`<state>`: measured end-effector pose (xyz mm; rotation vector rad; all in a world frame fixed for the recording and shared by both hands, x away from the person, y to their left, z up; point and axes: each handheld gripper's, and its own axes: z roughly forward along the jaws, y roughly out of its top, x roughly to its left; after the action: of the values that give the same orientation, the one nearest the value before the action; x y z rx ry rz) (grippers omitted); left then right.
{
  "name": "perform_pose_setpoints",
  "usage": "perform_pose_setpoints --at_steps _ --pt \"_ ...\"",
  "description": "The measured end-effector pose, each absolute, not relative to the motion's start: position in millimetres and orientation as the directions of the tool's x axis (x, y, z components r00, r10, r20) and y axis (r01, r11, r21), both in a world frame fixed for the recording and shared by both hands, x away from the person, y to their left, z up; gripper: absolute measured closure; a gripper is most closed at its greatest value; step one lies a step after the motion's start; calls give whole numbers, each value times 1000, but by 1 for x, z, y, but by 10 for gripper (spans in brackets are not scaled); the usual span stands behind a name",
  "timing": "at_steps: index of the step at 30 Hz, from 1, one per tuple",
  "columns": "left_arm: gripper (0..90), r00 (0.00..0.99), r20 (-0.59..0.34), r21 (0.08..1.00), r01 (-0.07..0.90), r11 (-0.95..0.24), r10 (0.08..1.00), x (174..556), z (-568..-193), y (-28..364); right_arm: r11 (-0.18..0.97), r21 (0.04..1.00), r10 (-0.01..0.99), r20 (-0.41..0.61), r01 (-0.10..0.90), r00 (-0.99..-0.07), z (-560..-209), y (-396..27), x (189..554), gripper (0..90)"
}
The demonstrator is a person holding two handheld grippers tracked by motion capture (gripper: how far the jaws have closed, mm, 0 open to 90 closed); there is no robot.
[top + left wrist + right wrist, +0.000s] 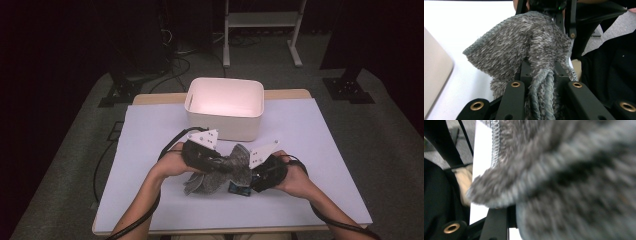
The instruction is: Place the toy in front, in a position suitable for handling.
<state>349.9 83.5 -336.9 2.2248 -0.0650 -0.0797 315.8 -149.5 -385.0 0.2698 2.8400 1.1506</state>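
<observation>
- Holding a fuzzy grey cloth between them, the left gripper and the right gripper keep it bunched just above the table, in front of the white bin.
- The left gripper's jaws are pinched tight on a rolled hem of the cloth, so that side looks secure; a hard pull could still drag the thick hem out.
- The right gripper's jaws stand part-way closed with cloth pressed right against the camera; whether the pads truly bite I cannot tell. If they only rest on the pile, that corner could slip free and the cloth would swing from the left gripper.
- A loose fold hangs below toward the table and could catch or drag, spoiling any fold.
- A small dark object lies just under the cloth; its identity is unclear, and the hanging edge could sweep it.
</observation>
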Motion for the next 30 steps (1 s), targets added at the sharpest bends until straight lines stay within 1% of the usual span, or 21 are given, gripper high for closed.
perform_pose_setpoints --at_steps 1,3,5,8,10,12,16,23,28,30 --pt "758 997 -27 793 -22 -608 -71 349 -335 86 696 705 177 16 137 -984 -385 -145 317 554" --pt "758 998 -14 788 -24 -616 -58 348 -331 93 688 717 166 0 116 -986 -384 -136 320 554" --pt "758 999 -14 786 -7 -618 -29 348 -329 104 677 728 160 -2 109 -987 -384 -126 323 554" --pt "758 1000 -19 781 6 -625 -14 348 -333 114 666 738 143 15 108 -990 -389 -114 328 553" --pt "757 1000 -29 782 18 -622 -8 348 -338 115 678 726 142 17 110 -990 -392 -111 329 553" --pt "757 999 -40 792 27 -609 -8 349 -343 115 670 733 148 24 118 -989 -393 -113 329 553" --pt "757 999 -45 781 21 -624 -23 349 -350 105 667 734 157 34 131 -987 -394 -121 327 553" --pt "757 998 -52 787 17 -617 -39 351 -356 91 652 742 167 62 157 -984 -397 -138 327 553" --pt "757 997 -52 781 9 -624 -52 352 -356 83 676 718 165 70 164 -984 -394 -143 325 551" --pt "757 997 -53 778 7 -628 -56 352 -357 80 698 699 165 58 158 -985 -392 -145 324 549"
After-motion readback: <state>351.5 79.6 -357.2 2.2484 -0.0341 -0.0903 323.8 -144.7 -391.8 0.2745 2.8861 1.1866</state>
